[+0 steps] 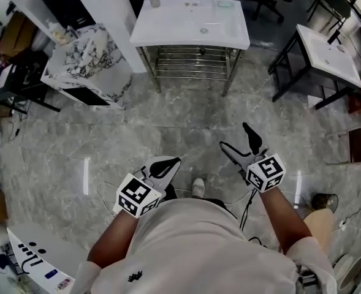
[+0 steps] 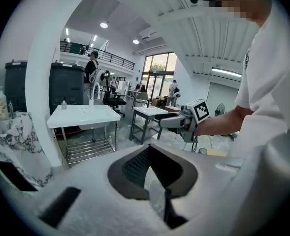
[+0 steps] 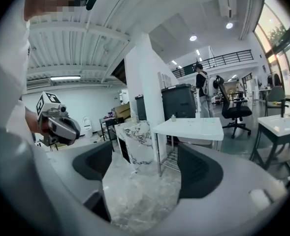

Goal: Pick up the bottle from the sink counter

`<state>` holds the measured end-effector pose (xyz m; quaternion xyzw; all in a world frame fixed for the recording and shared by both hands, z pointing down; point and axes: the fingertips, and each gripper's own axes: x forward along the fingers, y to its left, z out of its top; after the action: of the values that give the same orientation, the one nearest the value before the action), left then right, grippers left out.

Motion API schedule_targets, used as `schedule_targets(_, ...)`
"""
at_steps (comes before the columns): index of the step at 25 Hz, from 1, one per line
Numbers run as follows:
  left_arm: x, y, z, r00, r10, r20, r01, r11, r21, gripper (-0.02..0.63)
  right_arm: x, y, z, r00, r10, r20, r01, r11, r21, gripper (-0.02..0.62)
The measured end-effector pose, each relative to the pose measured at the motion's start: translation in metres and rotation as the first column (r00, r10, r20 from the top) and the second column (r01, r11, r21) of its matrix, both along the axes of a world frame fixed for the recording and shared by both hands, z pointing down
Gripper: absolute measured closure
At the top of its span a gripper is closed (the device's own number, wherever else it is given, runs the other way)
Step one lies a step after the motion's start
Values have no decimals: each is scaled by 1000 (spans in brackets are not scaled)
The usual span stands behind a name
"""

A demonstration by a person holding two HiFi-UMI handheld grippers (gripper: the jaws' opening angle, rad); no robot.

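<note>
- The left tongs [image 1: 171, 163] are sitting pressed together at the tips, pinching nothing, low in front of the person's body.
- The right tongs [image 1: 235, 136] are standing spread wide, with only the marble floor [image 1: 186, 118] showing between them.
- The bottle [image 1: 154, 1] is standing upright at the far left corner of the white sink table [image 1: 168, 32], well apart from both tongs.
- Both tongs are hanging over the floor, pointing toward the sink table.
</note>
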<state>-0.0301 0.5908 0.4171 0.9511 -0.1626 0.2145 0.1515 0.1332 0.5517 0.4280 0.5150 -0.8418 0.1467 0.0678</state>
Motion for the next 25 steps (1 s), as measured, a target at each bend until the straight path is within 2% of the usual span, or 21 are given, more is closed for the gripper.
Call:
schedule_targets(5, 17, -12, 5, 1000, 11, 12, -11, 1000, -15, 600, 33, -30, 5, 999, 46, -6, -46, 999, 8, 145)
schedule_targets(10, 25, -48, 16, 1000, 29, 0, -29, 999, -37, 600, 42, -72, 13, 997, 70, -23, -70, 998, 2, 139)
schedule_targets(16, 36, -134, 25, 997, 61, -41, -63, 996, -55, 600, 48, -145, 12, 992, 91, -82, -93, 996, -18, 145)
schedule_targets(22, 50, -233, 5, 989, 125, -78, -127, 992, -10, 600, 54, -238, -4, 986, 101, -130, -104, 995, -12, 161)
schedule_targets(25, 46, -274, 8, 989, 130, -77, -131, 991, -15, 600, 45, -283, -11, 986, 88, -142, -89, 996, 3, 166)
